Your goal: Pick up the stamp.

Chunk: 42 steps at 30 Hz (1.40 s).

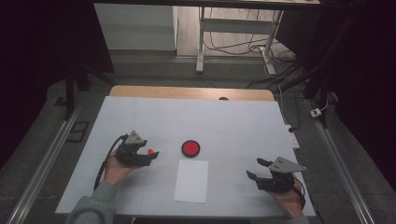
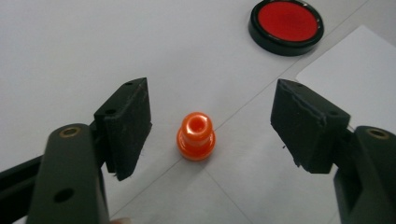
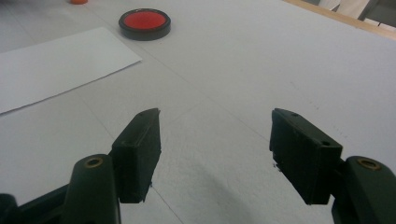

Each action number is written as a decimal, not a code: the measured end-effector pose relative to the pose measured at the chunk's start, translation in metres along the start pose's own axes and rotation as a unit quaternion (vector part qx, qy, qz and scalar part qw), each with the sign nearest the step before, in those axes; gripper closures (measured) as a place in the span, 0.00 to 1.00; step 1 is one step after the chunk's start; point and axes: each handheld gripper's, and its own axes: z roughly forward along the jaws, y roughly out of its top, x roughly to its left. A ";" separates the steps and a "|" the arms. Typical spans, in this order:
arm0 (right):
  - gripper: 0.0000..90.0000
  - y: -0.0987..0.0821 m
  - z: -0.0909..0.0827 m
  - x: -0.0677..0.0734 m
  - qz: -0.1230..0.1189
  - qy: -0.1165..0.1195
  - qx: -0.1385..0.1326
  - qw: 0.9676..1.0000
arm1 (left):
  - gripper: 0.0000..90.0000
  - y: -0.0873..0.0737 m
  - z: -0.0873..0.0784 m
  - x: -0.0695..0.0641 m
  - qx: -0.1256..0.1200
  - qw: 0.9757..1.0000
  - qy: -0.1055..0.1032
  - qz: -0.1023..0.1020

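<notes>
A small orange knob-shaped piece [image 2: 196,136] stands upright on the white table cover between the jaws of my left gripper [image 2: 210,93]. The jaws stand apart with a gap on each side of the piece, so nothing presses on it. In the high view the left gripper [image 1: 150,155] sits left of centre with the orange piece [image 1: 150,151] at its tips. A round red pad in a black rim [image 1: 190,148] lies just to the right, and a white paper sheet [image 1: 191,179] lies in front of it. My right gripper [image 1: 254,168] rests open and empty at the near right.
The right gripper view shows its jaws [image 3: 215,116] over bare table cover, with the paper sheet [image 3: 56,65] and red pad [image 3: 144,21] farther off. A wooden table edge [image 1: 191,92] runs along the back. Desk legs and cables stand on the floor beyond.
</notes>
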 end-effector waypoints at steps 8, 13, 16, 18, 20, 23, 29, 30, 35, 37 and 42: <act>0.38 -0.002 -0.001 -0.002 0.000 -0.003 0.000 1.000 | 0.43 -0.004 0.008 0.002 0.002 1.000 0.008 0.007; 0.39 -0.002 -0.002 -0.001 0.000 -0.008 -0.005 1.000 | 0.47 -0.007 0.009 0.002 -0.004 1.000 0.009 0.010; 0.39 -0.001 -0.004 -0.002 0.000 -0.015 -0.008 1.000 | 0.50 -0.009 0.011 0.003 0.000 1.000 0.009 0.010; 0.39 -0.001 -0.004 -0.002 0.001 -0.017 -0.010 1.000 | 0.52 -0.010 0.011 0.003 0.000 1.000 0.007 0.009; 0.39 -0.002 -0.004 -0.002 0.003 -0.016 -0.010 1.000 | 0.55 -0.010 0.012 0.004 -0.001 1.000 0.006 0.009; 0.39 -0.002 -0.003 -0.002 -0.001 -0.017 -0.005 1.000 | 0.58 -0.011 0.012 0.004 0.000 1.000 0.004 0.010; 0.39 -0.002 -0.003 -0.002 0.000 -0.014 -0.004 1.000 | 0.63 -0.012 0.016 0.004 0.006 1.000 0.001 0.013; 0.39 -0.003 -0.002 -0.002 0.001 -0.013 -0.004 1.000 | 0.63 -0.012 0.016 0.004 0.006 1.000 0.001 0.013; 0.39 -0.003 -0.002 -0.002 0.000 -0.014 -0.003 1.000 | 0.68 -0.013 0.019 0.004 0.013 1.000 0.004 0.016; 0.39 -0.003 -0.002 -0.003 0.000 -0.014 -0.004 1.000 | 0.72 -0.013 0.019 0.004 0.015 1.000 0.005 0.018; 0.40 -0.003 -0.002 -0.002 -0.001 -0.017 -0.001 1.000 | 0.80 -0.014 0.018 0.006 0.011 1.000 0.000 0.012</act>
